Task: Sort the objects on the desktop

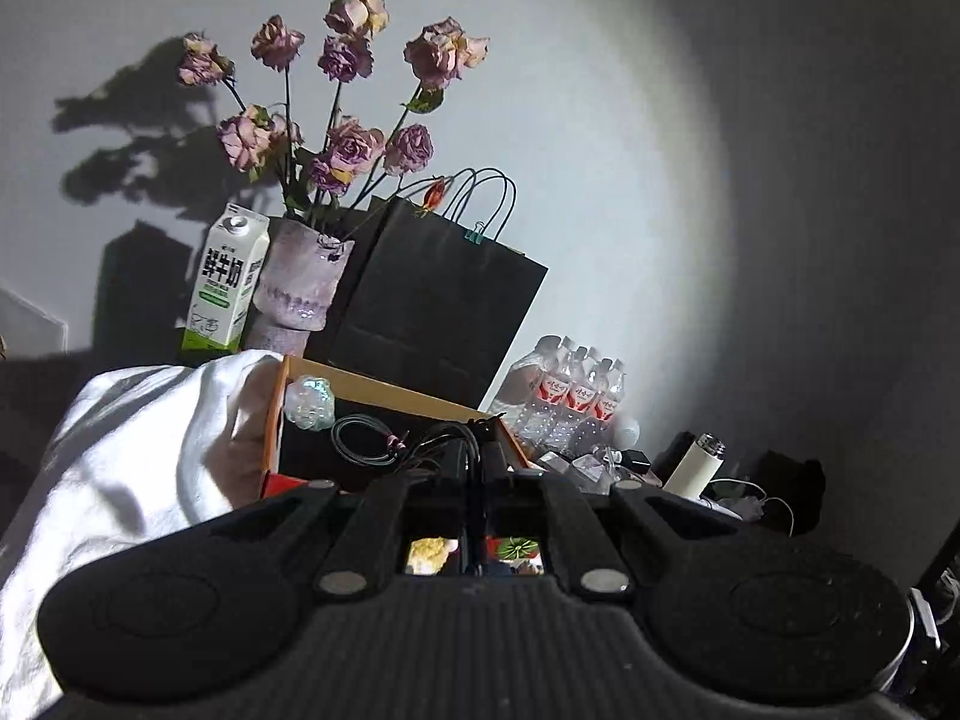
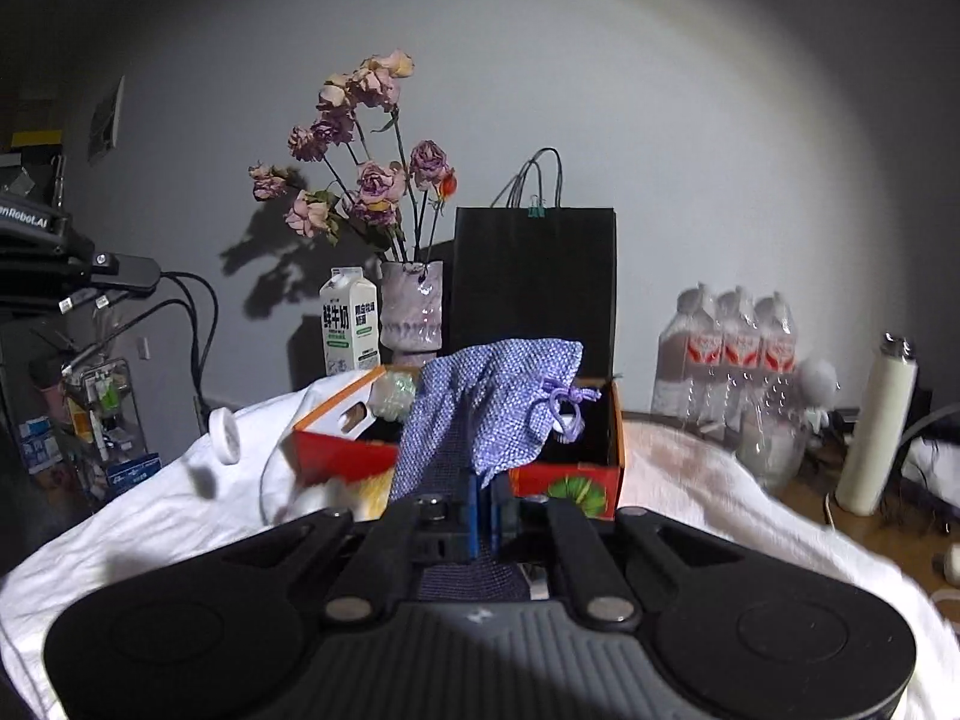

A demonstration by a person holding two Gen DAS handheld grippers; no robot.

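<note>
The right gripper [image 2: 480,480] pinches a purple pouch [image 2: 492,402], raised at the box's [image 2: 564,480] 6 o'clock, probably for dropping in. The left gripper [image 1: 480,462] clamps a black cable [image 1: 444,438] above it.

The milk carton [image 2: 350,320], vase [image 2: 411,313] and paper bag [image 2: 534,276] stand left to right behind the box [image 2: 564,480].

Pale wall [image 1: 600,90], spotlit, dim edges
</note>
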